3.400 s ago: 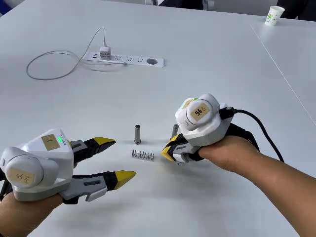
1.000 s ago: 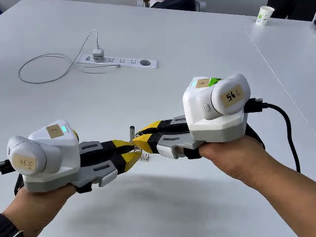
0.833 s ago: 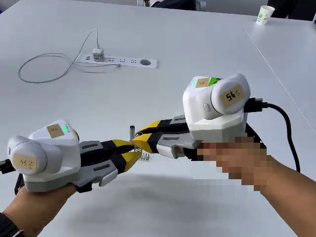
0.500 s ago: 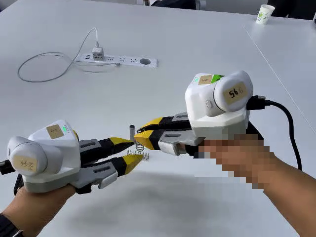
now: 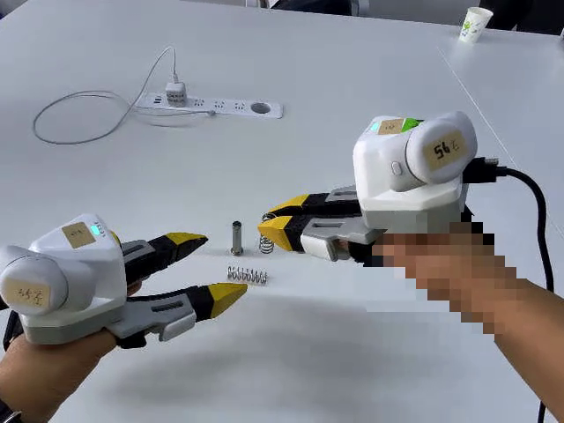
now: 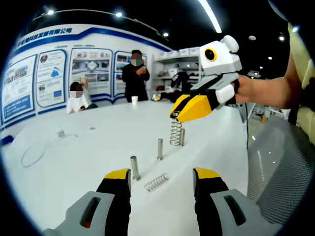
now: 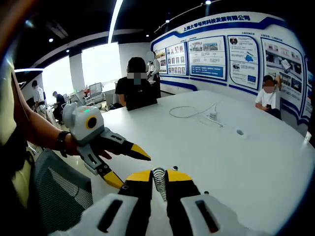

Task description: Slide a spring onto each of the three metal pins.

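My right gripper is shut on the top of a small spring, which hangs upright just above the table. In the left gripper view this spring hangs from the yellow tips beside the farthest of three upright metal pins; the other two pins stand bare. A second spring lies flat by the near pin. My left gripper is open and holds nothing, low at the left. In the right gripper view the jaws pinch the spring.
A white power strip with a plugged charger and a looping cable lies at the back left. A paper cup stands far right. A black cable trails from my right gripper. People stand beyond the table.
The two grippers met tip to tip at the spring, then parted. My left gripper opened and drew back left; my right gripper kept the spring and moved right and down beside the pins.
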